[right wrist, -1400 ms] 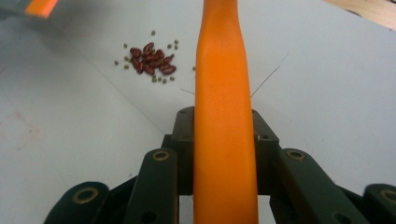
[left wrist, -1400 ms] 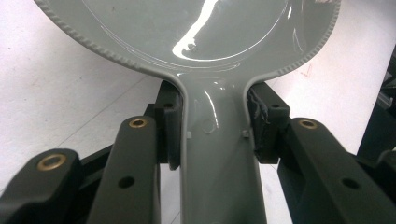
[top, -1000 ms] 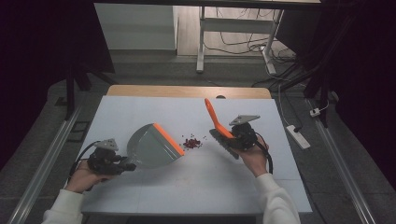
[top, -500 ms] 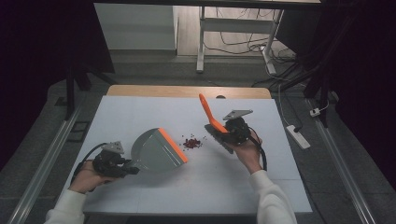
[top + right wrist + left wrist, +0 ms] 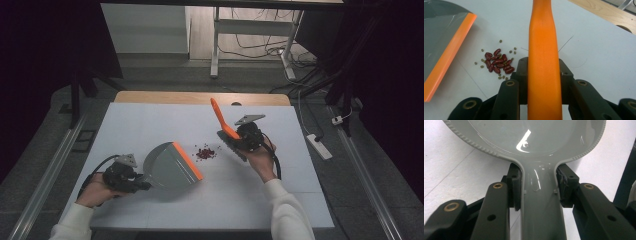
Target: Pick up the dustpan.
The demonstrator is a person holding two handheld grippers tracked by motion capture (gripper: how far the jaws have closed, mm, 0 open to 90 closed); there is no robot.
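Note:
A grey dustpan [image 5: 167, 167] with an orange lip rests on the white table [image 5: 150, 125], its lip facing right. My left gripper [image 5: 139, 181] is shut on the dustpan's handle; in the left gripper view both pads [image 5: 514, 187] press the handle below the pan [image 5: 536, 135]. A small heap of red beans with green specks [image 5: 205, 152] lies just right of the lip. My right gripper [image 5: 241, 137] is shut on an orange brush handle [image 5: 219, 116] that slants up and left, with the dark brush head [image 5: 231, 148] low on the table. The beans [image 5: 497, 62] lie left of the handle [image 5: 542, 37].
A wooden strip [image 5: 200, 97] runs along the table's far edge. On the floor to the right lies a white power strip [image 5: 317, 146]. A white metal frame [image 5: 215, 45] and cables stand beyond the table. Metal rails [image 5: 45, 180] flank both sides.
The right gripper has carried the brush left, closer to the beans. The left gripper has nudged the dustpan slightly right and nearer the front edge, its lip closer to the heap.

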